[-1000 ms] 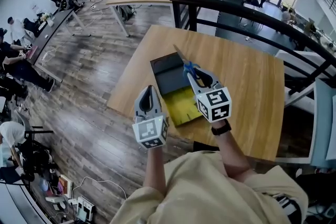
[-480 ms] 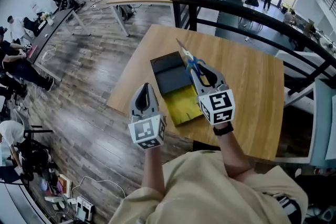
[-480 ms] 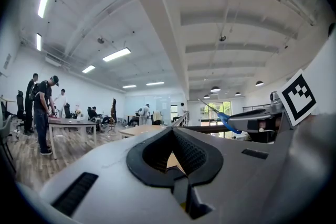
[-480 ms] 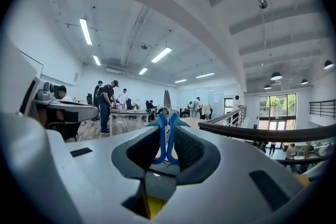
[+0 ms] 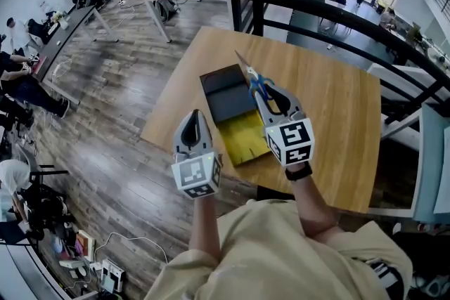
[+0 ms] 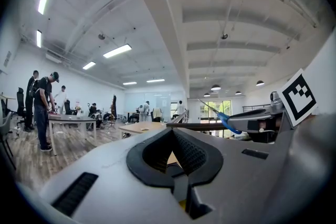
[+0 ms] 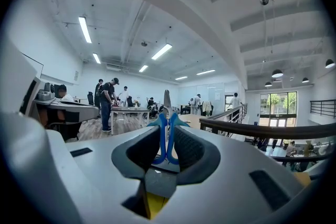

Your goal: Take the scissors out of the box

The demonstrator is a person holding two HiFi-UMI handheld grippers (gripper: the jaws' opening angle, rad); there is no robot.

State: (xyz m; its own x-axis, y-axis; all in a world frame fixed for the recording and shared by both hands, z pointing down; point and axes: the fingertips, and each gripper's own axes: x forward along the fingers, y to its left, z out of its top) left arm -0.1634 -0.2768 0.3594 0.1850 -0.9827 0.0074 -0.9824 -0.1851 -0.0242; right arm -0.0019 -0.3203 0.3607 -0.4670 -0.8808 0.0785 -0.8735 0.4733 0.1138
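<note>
Right tongs [image 5: 261, 90] clenched on the one pair of scissors [image 5: 252, 83], gripping the blue handle loops [image 7: 165, 131], with the shut blades pointing ahead of the tips. The scissors hang clear of the box [image 5: 226, 100], which lies open just below and to the left of these tongs. Judged light and rigid; the smooth plastic loops may pivot between the pads, so a hold nearer the hinge would likely steady them, and the bare point calls for care. Left tongs [image 5: 195, 121] closed tip to tip on nothing, beside the box's yellow inside. Count: one pair of scissors, one box, two tongs, one desk [image 5: 330, 98] beneath them.
</note>
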